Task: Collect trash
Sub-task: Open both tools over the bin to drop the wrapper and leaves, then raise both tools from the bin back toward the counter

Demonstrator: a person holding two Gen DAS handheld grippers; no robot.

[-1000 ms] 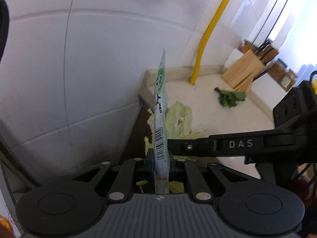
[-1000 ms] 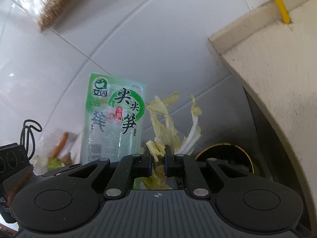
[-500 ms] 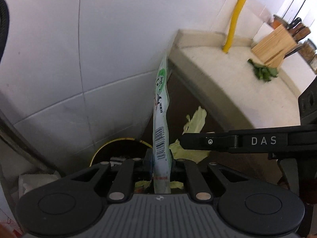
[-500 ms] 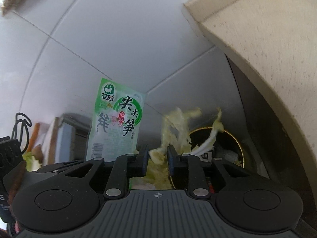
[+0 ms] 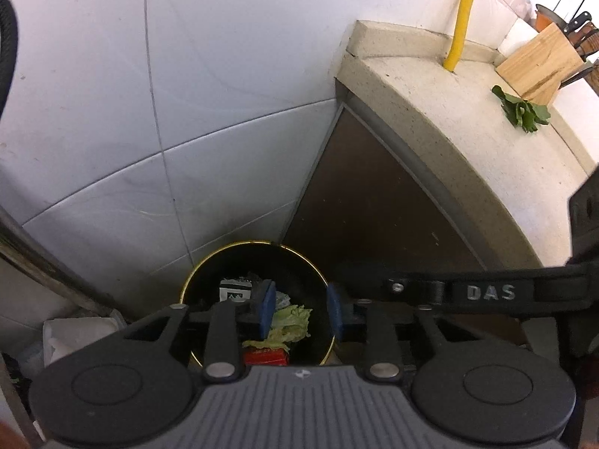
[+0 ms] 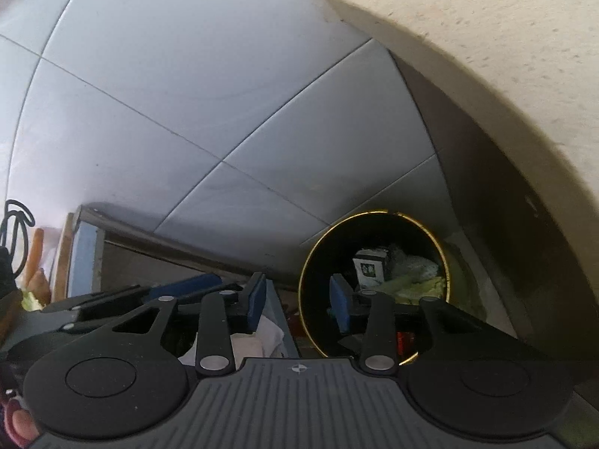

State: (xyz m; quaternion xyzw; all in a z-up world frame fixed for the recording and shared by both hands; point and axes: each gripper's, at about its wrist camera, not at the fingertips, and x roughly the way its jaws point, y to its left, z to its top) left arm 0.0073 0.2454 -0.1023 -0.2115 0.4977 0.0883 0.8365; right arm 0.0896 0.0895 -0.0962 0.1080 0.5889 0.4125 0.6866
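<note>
- Left gripper: blue pads spread wide, nothing between them, poised above the black gold-rimmed bin.
- Right gripper: pads likewise parted and bare, hanging over the bin's left rim.
- Inside the bin: pale cabbage leaves, a red packet, a black-and-white carton.
- On the counter: green leaf scrap beside the knife block.

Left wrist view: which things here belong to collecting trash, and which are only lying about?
Job:
trash bin
cabbage leaves inside it
green leaves on the counter, possibly trash
left gripper, open

Lying about:
knife block
yellow pipe
counter
</note>
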